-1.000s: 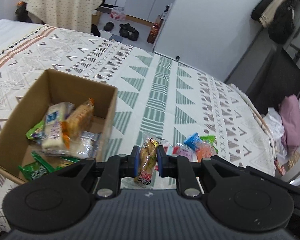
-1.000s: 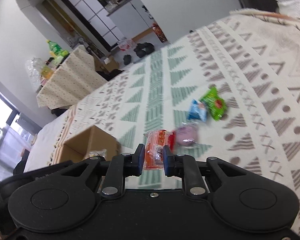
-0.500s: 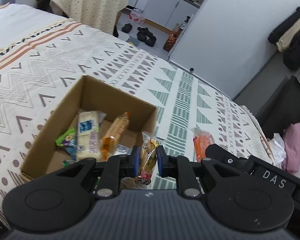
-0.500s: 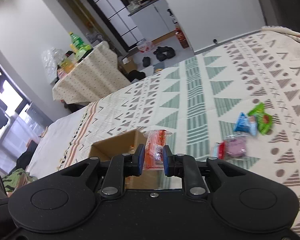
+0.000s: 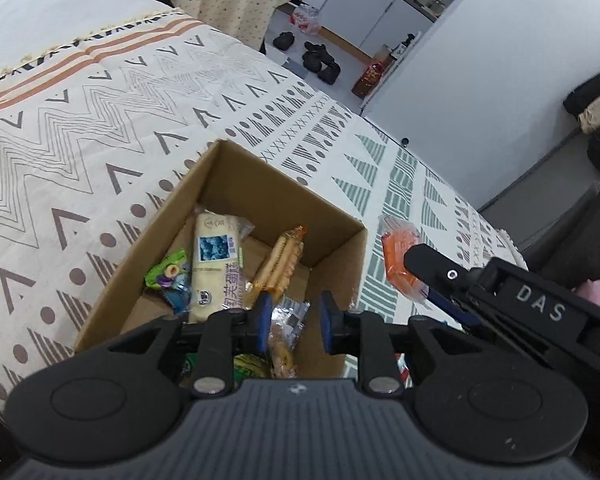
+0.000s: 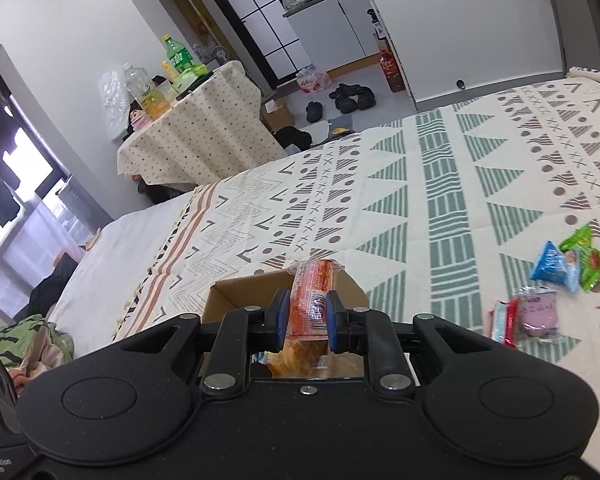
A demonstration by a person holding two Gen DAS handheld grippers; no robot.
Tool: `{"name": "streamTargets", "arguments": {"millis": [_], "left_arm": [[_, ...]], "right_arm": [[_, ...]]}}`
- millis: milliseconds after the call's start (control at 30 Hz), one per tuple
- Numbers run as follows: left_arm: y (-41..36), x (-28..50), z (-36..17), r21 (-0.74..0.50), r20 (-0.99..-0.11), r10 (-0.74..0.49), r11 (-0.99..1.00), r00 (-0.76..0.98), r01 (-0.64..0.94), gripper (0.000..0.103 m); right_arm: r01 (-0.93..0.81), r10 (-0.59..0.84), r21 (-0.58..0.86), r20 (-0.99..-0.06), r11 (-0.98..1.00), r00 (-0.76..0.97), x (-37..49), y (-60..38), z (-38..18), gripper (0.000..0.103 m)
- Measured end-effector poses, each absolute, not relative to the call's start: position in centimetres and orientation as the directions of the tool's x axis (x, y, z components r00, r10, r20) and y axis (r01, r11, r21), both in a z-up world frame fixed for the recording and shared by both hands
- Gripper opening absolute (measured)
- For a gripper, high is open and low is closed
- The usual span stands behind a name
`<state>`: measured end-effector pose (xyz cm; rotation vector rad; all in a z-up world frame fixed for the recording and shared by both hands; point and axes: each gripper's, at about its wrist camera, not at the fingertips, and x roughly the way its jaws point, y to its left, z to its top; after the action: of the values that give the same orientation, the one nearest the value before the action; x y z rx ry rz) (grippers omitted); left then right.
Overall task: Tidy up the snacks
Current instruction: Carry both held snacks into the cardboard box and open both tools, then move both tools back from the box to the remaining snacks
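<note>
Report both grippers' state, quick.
Left gripper: jaws opening over the cardboard box, gripping nothing.
Right gripper: shut on the orange snack packet.

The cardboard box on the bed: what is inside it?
Inside the cardboard box lie a long white cake packet, a biscuit packet and small green wrappers. The left gripper hides the near part.

Patterned bedspread [image 6: 440, 184] covers bed. Beyond it, dotted tablecloth [image 6: 196, 136] drapes table crowded with bottles [image 6: 178, 56]. Black shoes [image 5: 320, 65] sit on floor near white cabinets [image 5: 376, 20].
</note>
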<state>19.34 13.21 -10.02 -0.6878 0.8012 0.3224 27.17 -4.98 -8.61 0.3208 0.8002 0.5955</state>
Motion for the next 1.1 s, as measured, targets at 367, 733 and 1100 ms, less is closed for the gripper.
{"name": "streamTargets", "arguments": {"millis": [367, 733, 1100], "left_arm": [[14.6, 19.7, -11.0, -0.438, -0.77, 0.019, 0.71, 0.637, -0.551, 0.041], [12.5, 19.8, -9.4, -0.415, -0.743, 0.044, 0.753, 0.668, -0.511, 0.079], [9.3, 19.9, -8.2, -0.381, -0.724, 0.072, 0.787, 0.686, -0.485, 0.087]], "right_arm": [[-0.396, 0.607, 0.46, -0.588, 0.795, 0.536, 28.0, -2.6, -8.7, 0.031], [-0.32, 0.546, 0.445, -0.621, 0.836, 0.562, 27.2, -7.0, -9.5, 0.038], [-0.242, 0.444, 0.381, -0.645, 0.892, 0.622, 25.9, -13.1, -9.2, 0.065]]}}
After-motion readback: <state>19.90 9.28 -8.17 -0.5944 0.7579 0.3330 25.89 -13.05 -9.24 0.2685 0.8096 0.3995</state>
